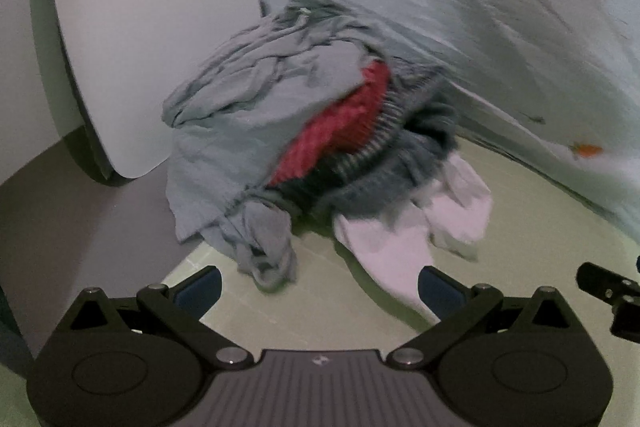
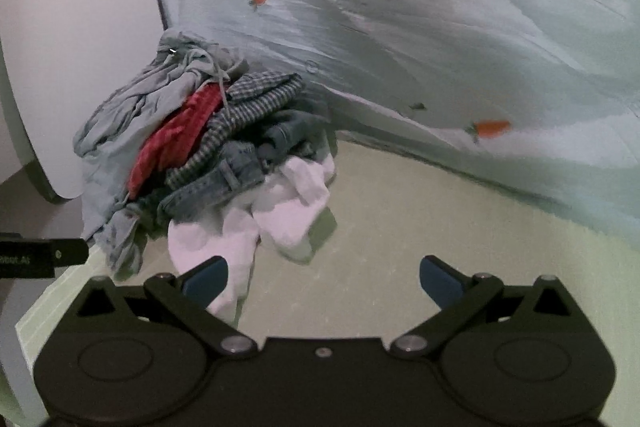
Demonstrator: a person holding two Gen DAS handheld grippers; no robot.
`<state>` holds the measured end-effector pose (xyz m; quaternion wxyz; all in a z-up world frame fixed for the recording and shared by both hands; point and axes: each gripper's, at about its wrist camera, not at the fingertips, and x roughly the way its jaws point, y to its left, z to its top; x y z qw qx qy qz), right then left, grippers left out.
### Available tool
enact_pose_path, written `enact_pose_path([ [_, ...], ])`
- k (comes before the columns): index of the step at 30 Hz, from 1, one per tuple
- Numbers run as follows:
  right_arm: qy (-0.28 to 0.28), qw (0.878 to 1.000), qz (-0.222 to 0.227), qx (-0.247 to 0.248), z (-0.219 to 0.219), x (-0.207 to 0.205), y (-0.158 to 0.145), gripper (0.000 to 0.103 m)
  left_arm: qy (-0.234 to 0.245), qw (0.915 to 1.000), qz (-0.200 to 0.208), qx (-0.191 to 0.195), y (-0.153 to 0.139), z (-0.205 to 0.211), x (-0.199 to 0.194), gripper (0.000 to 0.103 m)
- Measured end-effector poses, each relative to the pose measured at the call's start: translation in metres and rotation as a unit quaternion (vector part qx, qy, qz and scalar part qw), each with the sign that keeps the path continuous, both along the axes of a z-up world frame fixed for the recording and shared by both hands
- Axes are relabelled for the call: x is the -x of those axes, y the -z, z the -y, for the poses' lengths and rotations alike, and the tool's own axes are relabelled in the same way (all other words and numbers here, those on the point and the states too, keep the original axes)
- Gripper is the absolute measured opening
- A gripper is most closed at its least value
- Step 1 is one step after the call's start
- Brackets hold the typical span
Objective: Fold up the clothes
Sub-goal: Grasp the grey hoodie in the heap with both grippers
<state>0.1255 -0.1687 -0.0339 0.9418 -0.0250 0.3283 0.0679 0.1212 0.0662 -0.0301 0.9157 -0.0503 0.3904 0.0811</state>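
A pile of crumpled clothes [image 1: 304, 131] lies on a pale green mat: a grey-blue garment [image 1: 240, 115], a red knit [image 1: 340, 127], a striped grey piece [image 2: 248, 115], denim [image 2: 224, 179] and a white garment [image 1: 392, 247] at the front. The pile also shows in the right wrist view [image 2: 208, 155]. My left gripper [image 1: 320, 287] is open and empty just short of the pile, its fingers either side of the white garment's tip. My right gripper [image 2: 324, 279] is open and empty; its left fingertip [image 2: 208, 279] overlaps the white garment [image 2: 280, 211].
A light blue sheet with orange carrot prints [image 1: 500, 47] hangs behind and to the right [image 2: 440, 47]. A white rounded panel [image 1: 140, 47] stands left of the pile. The green mat [image 2: 400, 227] stretches right of the pile. The other gripper shows at each view's edge [image 1: 612, 303].
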Motion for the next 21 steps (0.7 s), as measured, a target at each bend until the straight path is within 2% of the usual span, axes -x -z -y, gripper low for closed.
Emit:
enact_pose_path([
  [4, -0.039, 0.999, 0.009, 0.013, -0.030, -0.060, -0.004, 0.103, -0.041, 0.9991, 0.010, 0.000, -0.001, -0.032, -0.045, 0.103],
  [10, -0.119, 0.992, 0.047, 0.015, -0.107, -0.169, -0.015, 0.103, -0.099, 0.9943, 0.038, -0.012, -0.009, -0.083, -0.119, 0.102],
  [17, -0.188, 0.979, 0.081, -0.002, -0.186, -0.278, -0.011, 0.103, -0.123, 0.9911, 0.049, 0.016, 0.007, -0.122, -0.194, 0.101],
  [21, -0.213, 0.973, 0.086, 0.001, -0.213, -0.315, -0.003, 0.100, -0.120, 0.9911, 0.050, 0.028, 0.021, -0.120, -0.211, 0.089],
])
